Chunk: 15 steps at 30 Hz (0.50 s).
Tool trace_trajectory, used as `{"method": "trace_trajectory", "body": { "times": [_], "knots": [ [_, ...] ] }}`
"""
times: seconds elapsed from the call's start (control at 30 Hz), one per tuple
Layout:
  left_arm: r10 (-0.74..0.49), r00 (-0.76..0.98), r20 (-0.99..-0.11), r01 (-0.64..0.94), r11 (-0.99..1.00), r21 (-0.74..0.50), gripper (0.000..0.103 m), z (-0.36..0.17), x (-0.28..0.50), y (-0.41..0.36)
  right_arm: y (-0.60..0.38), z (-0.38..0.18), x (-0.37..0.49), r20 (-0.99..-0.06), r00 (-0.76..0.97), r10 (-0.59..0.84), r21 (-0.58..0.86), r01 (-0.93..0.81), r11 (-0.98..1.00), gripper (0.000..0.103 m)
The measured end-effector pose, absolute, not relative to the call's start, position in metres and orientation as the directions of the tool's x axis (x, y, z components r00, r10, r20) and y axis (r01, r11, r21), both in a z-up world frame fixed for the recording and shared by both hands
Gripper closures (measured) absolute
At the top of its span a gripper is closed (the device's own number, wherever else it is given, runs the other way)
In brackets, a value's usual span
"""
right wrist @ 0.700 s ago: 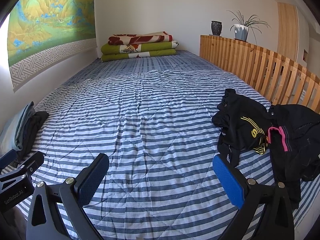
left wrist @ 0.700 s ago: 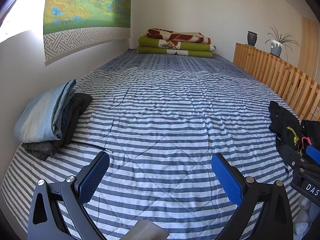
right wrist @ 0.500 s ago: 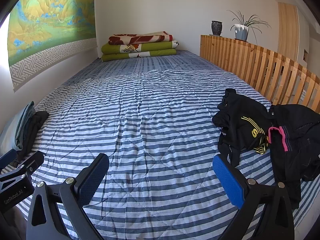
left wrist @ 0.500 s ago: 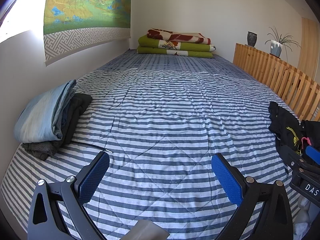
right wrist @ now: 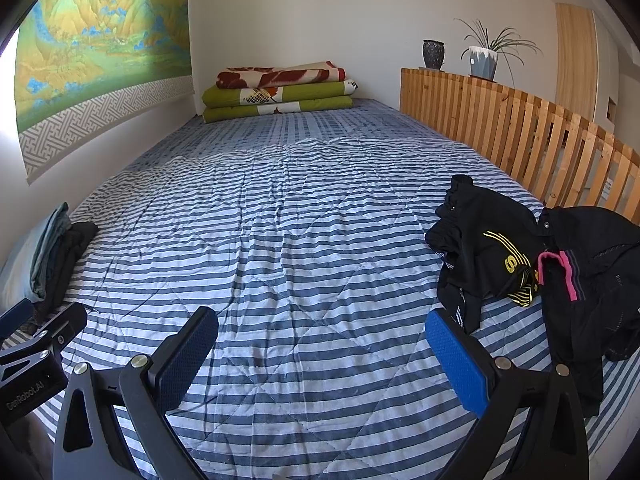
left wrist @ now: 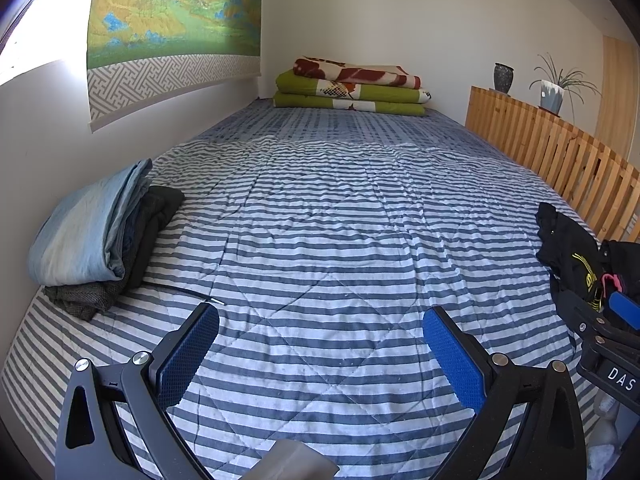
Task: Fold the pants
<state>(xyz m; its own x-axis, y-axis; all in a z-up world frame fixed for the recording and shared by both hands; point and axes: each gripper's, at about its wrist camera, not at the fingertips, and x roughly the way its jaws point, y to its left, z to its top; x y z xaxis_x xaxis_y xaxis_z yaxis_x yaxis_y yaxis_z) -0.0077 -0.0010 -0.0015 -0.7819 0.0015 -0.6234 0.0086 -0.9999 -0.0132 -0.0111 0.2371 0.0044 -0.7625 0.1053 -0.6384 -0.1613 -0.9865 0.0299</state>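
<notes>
Bed with blue-and-white striped quilt (right wrist: 304, 216), white walls, landscape scroll (right wrist: 104, 40) on the left wall, wooden slat rail (right wrist: 520, 128) along the right side. Folded green and red blankets (right wrist: 280, 92) at the far end; vase and potted plant on the rail's ledge. Folded stack of clothes (left wrist: 100, 240) by the left wall. Black pants (right wrist: 488, 252) lie crumpled at the right edge (yellow print, pink trim on the neighbouring garment). Left gripper (left wrist: 320, 340) and right gripper (right wrist: 322, 340) both spread wide, nothing between the pads.

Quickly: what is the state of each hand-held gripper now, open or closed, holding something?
Left hand-held gripper: open, holding nothing.
Right hand-held gripper: open, holding nothing.
</notes>
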Motion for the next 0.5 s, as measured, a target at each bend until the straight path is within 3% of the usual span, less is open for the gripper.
{"method": "trace_trajectory", "body": {
  "times": [0.5],
  "knots": [
    [0.012, -0.782, -0.624, -0.008, -1.000, -0.010, 0.000, -0.0021, -0.0069, 0.0004, 0.2361, 0.0029, -0.0117, -0.641, -0.760, 0.106, 0.032, -0.165, -0.986, 0.001]
  ]
}}
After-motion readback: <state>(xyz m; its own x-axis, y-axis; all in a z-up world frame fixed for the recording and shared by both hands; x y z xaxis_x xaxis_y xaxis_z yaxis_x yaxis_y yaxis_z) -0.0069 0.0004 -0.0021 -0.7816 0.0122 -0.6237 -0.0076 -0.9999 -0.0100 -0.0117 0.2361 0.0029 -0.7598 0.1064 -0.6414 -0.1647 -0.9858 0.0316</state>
